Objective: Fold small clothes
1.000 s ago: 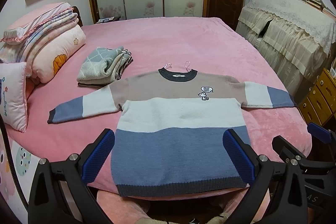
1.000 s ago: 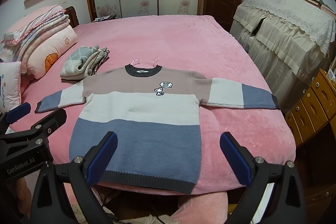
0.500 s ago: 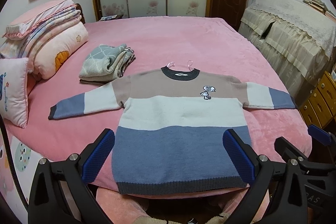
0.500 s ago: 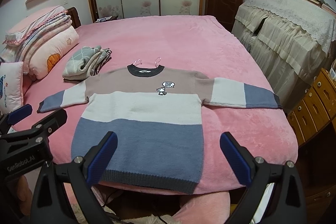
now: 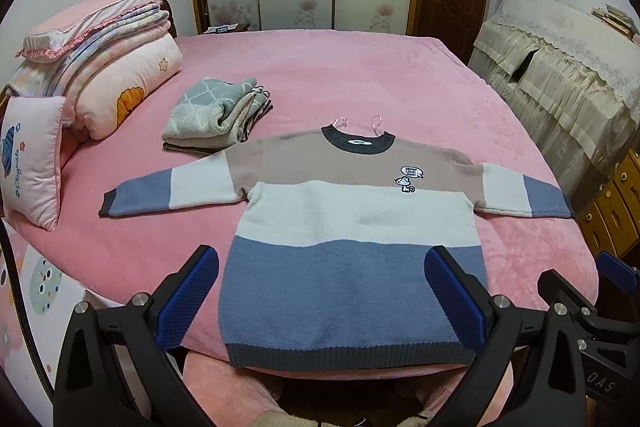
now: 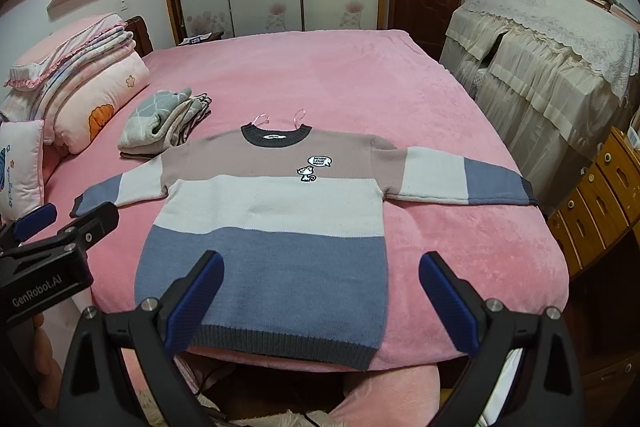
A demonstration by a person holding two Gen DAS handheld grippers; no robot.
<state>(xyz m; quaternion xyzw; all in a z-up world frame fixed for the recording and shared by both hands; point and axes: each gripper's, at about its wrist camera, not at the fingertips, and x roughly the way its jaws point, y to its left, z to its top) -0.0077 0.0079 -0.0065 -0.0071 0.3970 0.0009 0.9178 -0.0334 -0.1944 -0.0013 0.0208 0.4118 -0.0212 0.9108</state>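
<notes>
A striped sweater (image 5: 352, 227) lay flat and face up on the pink bed (image 5: 360, 75), sleeves spread to both sides, its dark hem at the bed's near edge. The left tool (image 5: 320, 291) hovered above that hem, jaws wide apart and holding nothing. Part of the right tool (image 5: 592, 299) showed at the lower right. A folded grey garment (image 5: 216, 115) sat beyond the sweater's sleeve, near stacked pillows (image 5: 100, 59).

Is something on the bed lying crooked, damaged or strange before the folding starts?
Nothing stands out. The striped sweater lies flat and face up on the pink bed, sleeves spread, hem at the near edge. The folded clothes sit tidy beside it.
</notes>
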